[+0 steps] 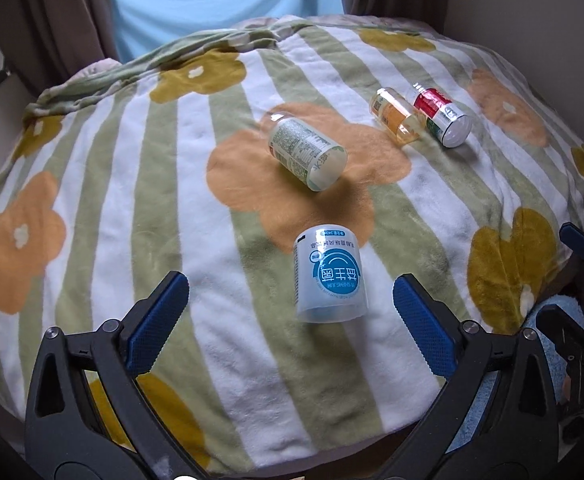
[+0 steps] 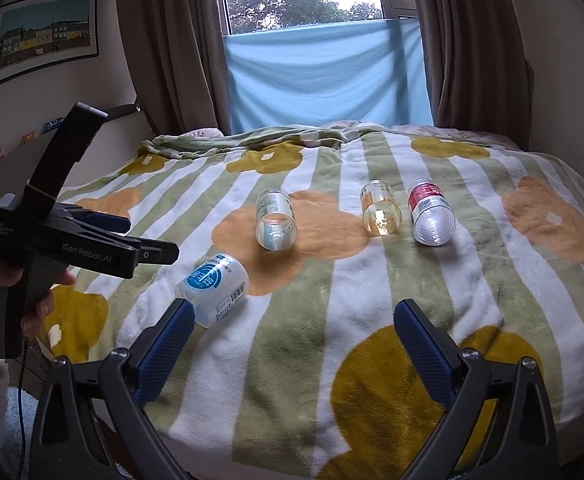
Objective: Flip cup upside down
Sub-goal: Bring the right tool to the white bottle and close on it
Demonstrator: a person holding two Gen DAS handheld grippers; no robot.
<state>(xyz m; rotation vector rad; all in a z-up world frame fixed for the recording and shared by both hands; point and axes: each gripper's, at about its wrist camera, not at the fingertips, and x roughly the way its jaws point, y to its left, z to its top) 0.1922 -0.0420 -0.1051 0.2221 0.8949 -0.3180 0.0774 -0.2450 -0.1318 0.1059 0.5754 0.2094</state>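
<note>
Four plastic cups lie on their sides on a striped flower blanket (image 1: 103, 184). The nearest, a white cup with a blue label (image 1: 330, 276) (image 2: 211, 288), rests just ahead of my left gripper (image 1: 290, 294) (image 2: 143, 240). That gripper is open, its blue pads (image 1: 159, 316) wide on either side and not touching the cup. A hand (image 2: 35, 300) holds it at the left of the right wrist view. My right gripper (image 2: 295, 316) is open and holds nothing, low over the blanket's (image 2: 372, 300) near part; the blue-label cup lies just off its left fingertip.
Farther back lie a green-label cup (image 1: 308, 152) (image 2: 275, 220), an orange-tinted cup (image 1: 396, 120) (image 2: 380, 212) and a red-label cup (image 1: 444, 118) (image 2: 432, 216). Beyond the blanket hang a pale blue cloth (image 2: 324, 76) and brown curtains (image 2: 175, 48). A framed picture (image 2: 43, 36) hangs at left.
</note>
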